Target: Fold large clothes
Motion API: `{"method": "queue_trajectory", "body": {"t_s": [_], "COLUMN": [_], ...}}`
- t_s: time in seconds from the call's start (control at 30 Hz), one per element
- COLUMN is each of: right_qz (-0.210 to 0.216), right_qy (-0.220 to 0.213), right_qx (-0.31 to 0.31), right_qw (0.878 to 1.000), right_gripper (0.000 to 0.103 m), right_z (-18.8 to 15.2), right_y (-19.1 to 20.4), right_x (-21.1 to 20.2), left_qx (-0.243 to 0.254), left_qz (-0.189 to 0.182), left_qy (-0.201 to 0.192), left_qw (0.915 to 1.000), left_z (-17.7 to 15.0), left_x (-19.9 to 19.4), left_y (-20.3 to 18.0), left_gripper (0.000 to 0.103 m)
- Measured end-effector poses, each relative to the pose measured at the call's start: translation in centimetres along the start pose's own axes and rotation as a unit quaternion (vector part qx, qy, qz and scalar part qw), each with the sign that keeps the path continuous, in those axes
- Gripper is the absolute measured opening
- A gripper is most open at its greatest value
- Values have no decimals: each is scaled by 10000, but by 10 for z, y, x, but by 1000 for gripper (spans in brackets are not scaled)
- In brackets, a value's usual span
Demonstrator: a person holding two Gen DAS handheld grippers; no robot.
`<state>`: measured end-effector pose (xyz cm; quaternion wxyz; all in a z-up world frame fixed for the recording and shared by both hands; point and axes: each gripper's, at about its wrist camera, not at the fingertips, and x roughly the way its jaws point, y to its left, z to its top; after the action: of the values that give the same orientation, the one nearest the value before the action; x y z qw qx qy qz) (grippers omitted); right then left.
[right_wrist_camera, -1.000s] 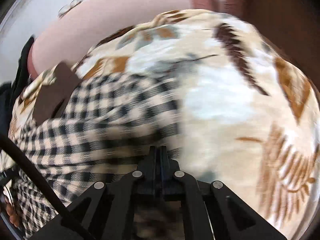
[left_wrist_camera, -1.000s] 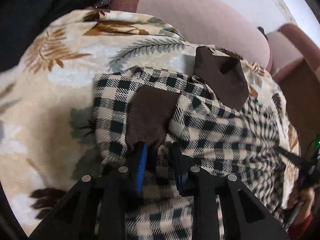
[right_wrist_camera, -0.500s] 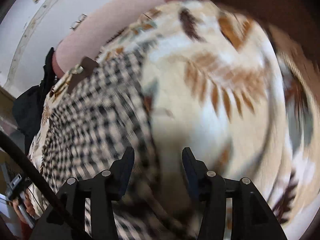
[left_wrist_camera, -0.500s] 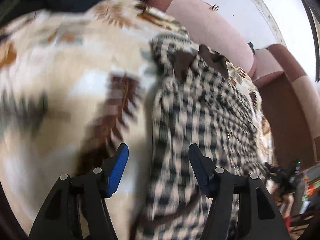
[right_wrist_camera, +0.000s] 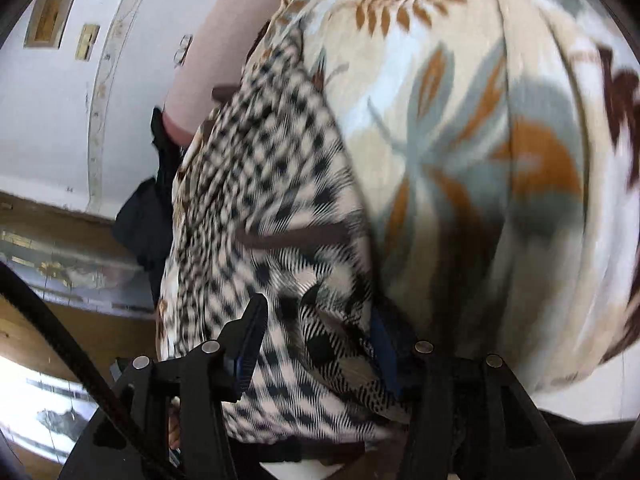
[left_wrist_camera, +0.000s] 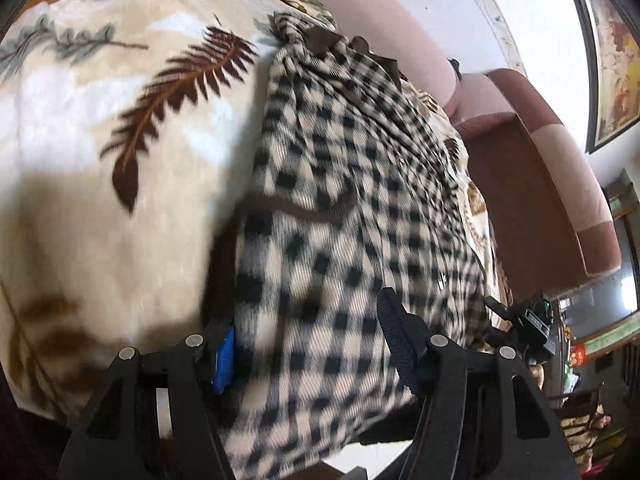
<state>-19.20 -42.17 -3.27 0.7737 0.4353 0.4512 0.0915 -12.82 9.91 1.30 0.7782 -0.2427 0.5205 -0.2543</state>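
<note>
Both grippers stand with their jaws parted over the near hem of the checked garment (left_wrist_camera: 352, 208): the left gripper (left_wrist_camera: 308, 344) has the cloth bulging up between its fingers, so its left pad is half buried, and I cannot tell whether either pad presses on the fabric. The right gripper (right_wrist_camera: 316, 344) is the same, cloth heaped between open jaws and its right finger mostly hidden behind a fold, everything blurred. The garment lies lengthwise on the leaf-print blanket (left_wrist_camera: 120, 120) over the pink and brown sofa (left_wrist_camera: 540, 168), its far end bunched and its near edge cut off below the jaws.
</note>
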Motion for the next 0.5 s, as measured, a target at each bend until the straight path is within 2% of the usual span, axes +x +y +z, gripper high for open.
{"method": "queue_trajectory", "body": {"t_s": [0.2, 0.33, 0.5], "right_qz": [-140, -244, -937], "right_qy": [-20, -23, -216], "right_qx": [-301, -468, -759], "right_qw": [9994, 9986, 9925], "right_gripper": [55, 55, 53], "right_z": [-17, -26, -34], "right_y": [4, 7, 12], "right_x": [-5, -8, -13], "left_qx": [278, 433, 517], "left_qz": [179, 357, 537], "left_qy": [73, 53, -31], "left_qw": [9994, 9984, 9972], "left_z": [-29, -36, -41], "left_x": [1, 2, 4], "left_y": [-14, -19, -24], "left_gripper": [61, 61, 65]}}
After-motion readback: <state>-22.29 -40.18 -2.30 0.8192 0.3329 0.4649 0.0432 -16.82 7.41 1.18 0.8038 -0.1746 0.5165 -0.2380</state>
